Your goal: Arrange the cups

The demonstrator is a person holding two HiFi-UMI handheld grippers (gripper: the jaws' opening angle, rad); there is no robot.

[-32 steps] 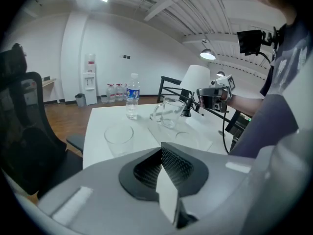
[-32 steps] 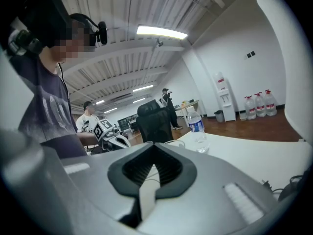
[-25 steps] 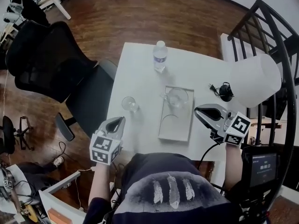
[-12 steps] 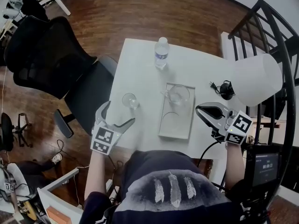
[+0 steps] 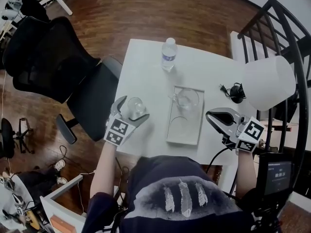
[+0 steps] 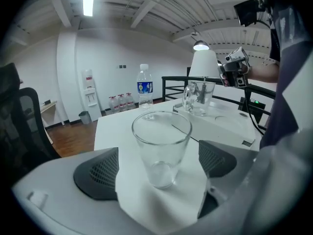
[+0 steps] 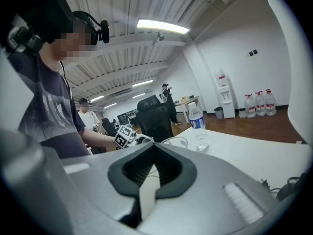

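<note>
1. Cups are two here. A clear, straight-sided glass tumbler (image 6: pixel 161 141) stands upright on the white square table (image 5: pixel 146 67), near its left edge. A clear glass mug with a handle (image 5: pixel 186 99) sits at the far end of the shallow white rectangular tray (image 5: pixel 183 131).
2. Left gripper (image 5: pixel 131 111): its jaws have just been opening and now stand spread wide. The tumbler is straight ahead between them, with one dark ribbed pad on each side of its lower half.
3. Neither pad touches the glass; a strip of bare table shows on both sides.
4. The tumbler's long axis is vertical and crosses the line between the pads, so a plain squeeze looks enough to catch it.
5. Right gripper (image 5: pixel 210 115): jaws pressed together on nothing, hanging just off the tray's right edge.
6. The left hand is plainly the nearer one to the tumbler. The tray lies to the tumbler's right, between the two grippers, and its near end is bare.
7. A clear plastic water bottle (image 5: pixel 168 55) stands well apart at the table's far side, out of the way.
</note>
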